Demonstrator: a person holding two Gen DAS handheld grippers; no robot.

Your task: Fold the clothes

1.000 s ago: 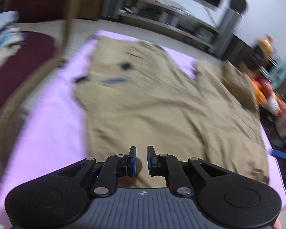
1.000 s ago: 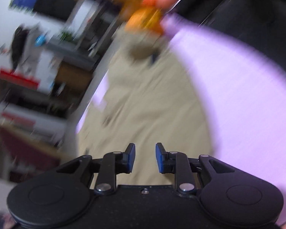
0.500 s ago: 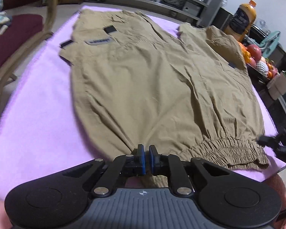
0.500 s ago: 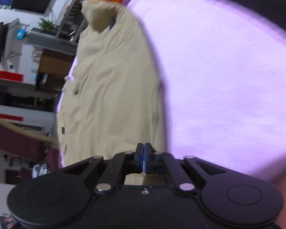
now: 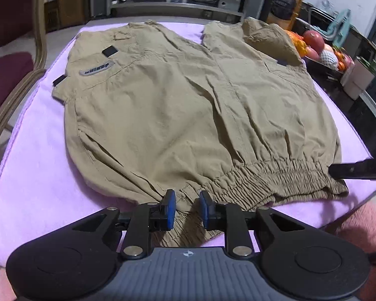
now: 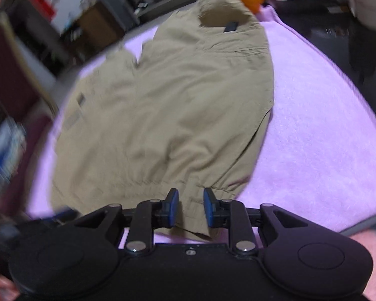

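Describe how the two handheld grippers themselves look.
Both the left gripper and the right gripper have black linkage arms with silver rivets and blue fingertip pads. The left body is ribbed grey with a small logo; the right is plain black with a centre screw.

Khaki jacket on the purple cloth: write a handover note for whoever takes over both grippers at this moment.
Left gripper: open, jaws either side of the elastic hem near its left end, gripping nothing.
Right gripper: open, likewise over the hem at the right end.
Khaki jacket: spread flat on the purple cloth, hem nearest you, collar at the far end by the fruit.
Done: jacket laid out; no fold is visible.
Left: all folding. Probably re-grip the hem corners and carry them toward the collar.
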